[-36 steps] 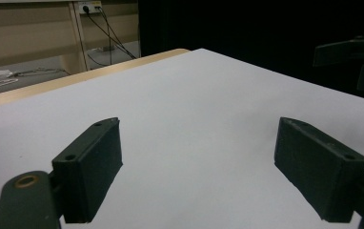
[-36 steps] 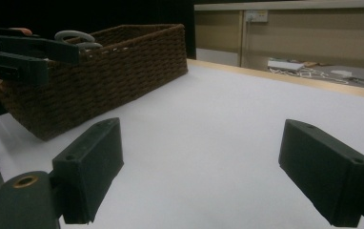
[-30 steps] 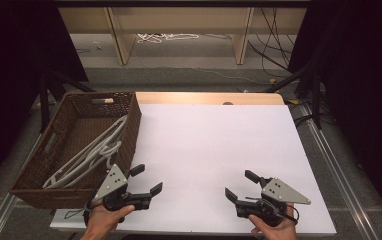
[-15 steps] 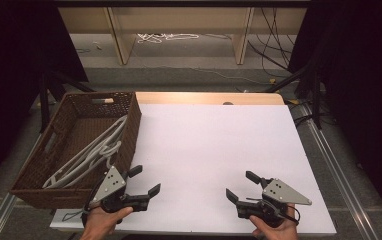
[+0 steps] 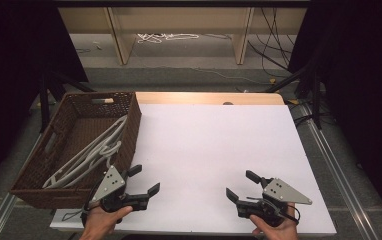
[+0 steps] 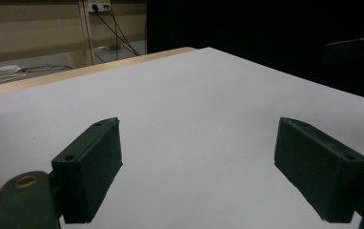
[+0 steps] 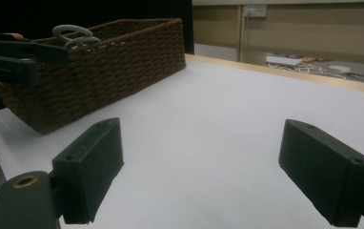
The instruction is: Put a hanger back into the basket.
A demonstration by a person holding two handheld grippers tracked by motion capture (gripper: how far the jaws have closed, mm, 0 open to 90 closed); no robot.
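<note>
Over on the left edge of the table, the brown wicker basket [image 5: 81,145] holds a loose pile of white hangers [image 5: 91,152], their hooks poking above the rim; from the right gripper view those same hangers [image 7: 73,34] peek over the woven wall of the basket [image 7: 104,67]. The white tabletop [image 5: 214,150] is otherwise bare, with a strip of pale wood along its far edge, and beyond it sit wooden shelving legs and cables on the floor. The left gripper [image 5: 144,181] rests at the near edge just beside the basket's near corner, jaws spread wide and grasping nothing. The right gripper [image 5: 240,184] sits well apart on the near right, likewise splayed and unladen.
</note>
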